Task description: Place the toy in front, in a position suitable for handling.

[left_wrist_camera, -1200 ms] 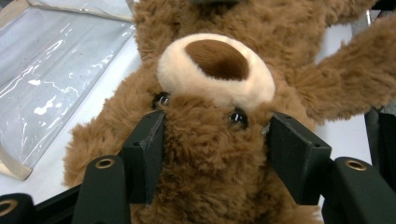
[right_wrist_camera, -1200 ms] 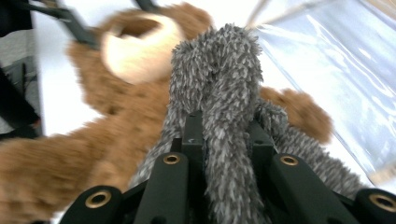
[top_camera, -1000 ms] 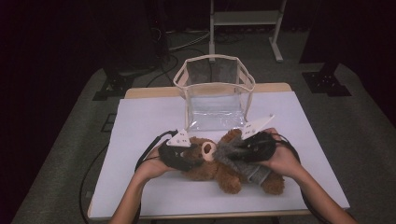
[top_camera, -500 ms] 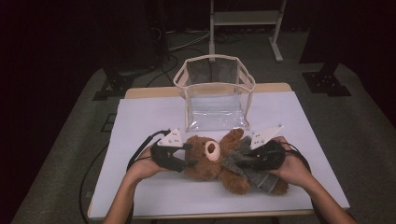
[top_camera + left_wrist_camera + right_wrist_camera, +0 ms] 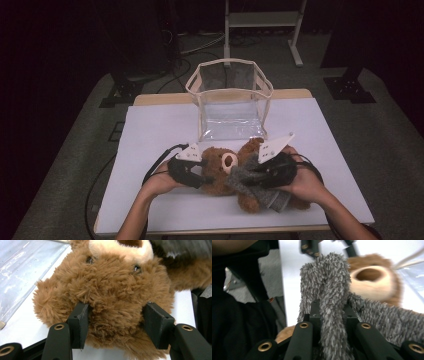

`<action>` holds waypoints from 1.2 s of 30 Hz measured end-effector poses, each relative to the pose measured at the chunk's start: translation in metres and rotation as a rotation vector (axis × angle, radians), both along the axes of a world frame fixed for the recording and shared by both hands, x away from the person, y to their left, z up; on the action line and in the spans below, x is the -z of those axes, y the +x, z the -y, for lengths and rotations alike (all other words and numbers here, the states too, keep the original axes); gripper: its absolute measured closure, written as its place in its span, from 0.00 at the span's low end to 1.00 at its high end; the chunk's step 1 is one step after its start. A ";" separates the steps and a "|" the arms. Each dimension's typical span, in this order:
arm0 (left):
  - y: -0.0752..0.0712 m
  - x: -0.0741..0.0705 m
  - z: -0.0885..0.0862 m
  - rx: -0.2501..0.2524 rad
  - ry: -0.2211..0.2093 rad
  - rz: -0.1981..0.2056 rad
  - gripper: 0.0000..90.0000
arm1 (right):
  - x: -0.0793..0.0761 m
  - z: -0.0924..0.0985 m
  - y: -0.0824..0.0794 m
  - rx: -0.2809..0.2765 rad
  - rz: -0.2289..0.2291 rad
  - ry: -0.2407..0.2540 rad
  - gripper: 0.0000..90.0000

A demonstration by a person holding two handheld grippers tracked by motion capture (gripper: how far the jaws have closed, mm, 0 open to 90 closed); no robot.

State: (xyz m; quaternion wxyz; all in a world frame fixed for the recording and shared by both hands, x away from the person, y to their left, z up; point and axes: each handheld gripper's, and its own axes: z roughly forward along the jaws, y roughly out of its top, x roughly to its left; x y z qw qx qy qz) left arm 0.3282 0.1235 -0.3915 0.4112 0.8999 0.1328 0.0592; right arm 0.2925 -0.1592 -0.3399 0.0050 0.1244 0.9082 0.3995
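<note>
Now the brown teddy bear (image 5: 227, 170) lies on the white table (image 5: 150, 130), just in front of the clear plastic bag (image 5: 230, 100), which stands upright and open at the far middle of the table. The bear's cream muzzle (image 5: 229, 160) faces up, and a grey fuzzy scarf (image 5: 255, 182) lies across its body, on the right side of the bear. The left gripper (image 5: 202, 175) comes to the bear from the left; in the left gripper view its two black jaws stand about half apart, and the pads (image 5: 80, 322) press into the fur on both sides of the bear's head (image 5: 112, 297), so it has hold of the head. The right gripper (image 5: 250, 176) lies over the bear from the right, with the person's right hand (image 5: 305, 182) around its body. In the right gripper view its jaws are nearly closed and pinch a fold of the grey scarf (image 5: 332, 305) between them; the scarf rises up from the jaws, and the bear's muzzle (image 5: 370, 277) shows just behind it, a little blurred. The person's left hand (image 5: 160, 182) holds the left gripper near the front-left of the bear, and black cables (image 5: 157, 162) run from both grippers over the table. Behind the bag, off the table, a metal stand (image 5: 262, 20) rests on the dark floor.
</note>
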 end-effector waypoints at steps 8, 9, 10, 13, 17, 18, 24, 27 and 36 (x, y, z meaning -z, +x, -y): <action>-0.001 0.002 -0.004 -0.003 -0.004 -0.006 0.46 | 0.048 -0.008 -0.023 0.015 0.028 -0.170 0.83; -0.001 0.002 -0.004 -0.002 -0.005 -0.008 0.46 | 0.051 -0.003 -0.025 0.022 0.021 -0.172 0.83; -0.001 0.002 -0.004 -0.003 -0.007 -0.011 0.46 | 0.052 0.003 -0.026 0.035 0.015 -0.169 0.83; -0.002 0.002 -0.002 0.009 -0.017 -0.021 0.46 | 0.047 0.019 -0.030 0.069 0.027 -0.170 0.83; -0.006 0.004 0.008 0.031 -0.010 -0.021 0.46 | 0.035 0.026 -0.029 0.104 0.063 -0.148 0.83; -0.007 0.005 0.010 0.039 -0.007 -0.020 0.46 | 0.032 0.025 -0.028 0.104 0.071 -0.138 0.83; -0.012 0.005 0.022 0.063 0.000 -0.005 0.46 | 0.013 -0.003 -0.020 0.075 0.141 -0.040 0.83; -0.010 0.007 0.018 0.050 -0.007 -0.013 0.45 | 0.020 -0.014 -0.015 0.060 0.144 -0.052 0.83; -0.011 0.008 0.025 0.076 -0.030 -0.009 0.46 | 0.031 0.023 -0.016 0.139 0.107 -0.077 0.84</action>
